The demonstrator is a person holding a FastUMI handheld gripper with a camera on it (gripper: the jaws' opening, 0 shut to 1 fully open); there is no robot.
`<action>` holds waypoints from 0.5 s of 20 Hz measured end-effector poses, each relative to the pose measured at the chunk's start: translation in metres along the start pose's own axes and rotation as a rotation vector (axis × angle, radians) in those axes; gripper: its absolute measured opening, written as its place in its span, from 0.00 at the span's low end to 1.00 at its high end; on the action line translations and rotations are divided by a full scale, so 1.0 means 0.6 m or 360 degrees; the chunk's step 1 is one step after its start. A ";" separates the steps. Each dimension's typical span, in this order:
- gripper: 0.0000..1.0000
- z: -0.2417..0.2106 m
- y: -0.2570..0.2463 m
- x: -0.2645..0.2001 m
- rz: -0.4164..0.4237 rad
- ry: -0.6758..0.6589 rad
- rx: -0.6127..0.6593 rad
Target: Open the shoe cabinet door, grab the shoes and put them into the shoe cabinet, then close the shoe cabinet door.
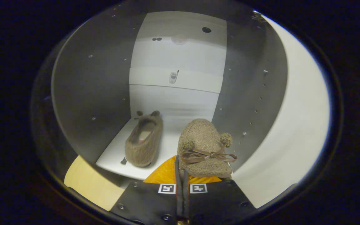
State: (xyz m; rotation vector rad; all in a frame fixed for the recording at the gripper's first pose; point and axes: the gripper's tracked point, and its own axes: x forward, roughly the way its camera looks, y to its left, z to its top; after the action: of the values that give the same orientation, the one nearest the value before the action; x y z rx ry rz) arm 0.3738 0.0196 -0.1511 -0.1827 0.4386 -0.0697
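My gripper (182, 184) pinches the second slipper (203, 147), toe pointing into the shoe cabinet (89, 93), right of the first slipper (144, 140).

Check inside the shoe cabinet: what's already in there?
One brown fuzzy shoe sits on the cabinet's white shelf. The gripper, fingers closed, holds a second shoe at the opening. The shelf behind that shoe is hidden.

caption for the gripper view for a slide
Hand-held gripper shut on the bow slipper, holding it inside the open shoe cabinet beside its mate.
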 end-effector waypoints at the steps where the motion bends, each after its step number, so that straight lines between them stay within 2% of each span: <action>1: 0.02 0.013 -0.001 0.030 -0.0008 -0.0005 -0.0004; 5: 0.02 0.018 -0.008 0.153 -0.0008 0.0089 -0.0022; 10: 0.02 -0.017 -0.003 0.228 0.0020 0.0210 -0.0029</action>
State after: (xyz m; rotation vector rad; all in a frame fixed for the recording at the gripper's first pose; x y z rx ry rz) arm 0.4929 0.0016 -0.2169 -0.1942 0.5723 -0.0659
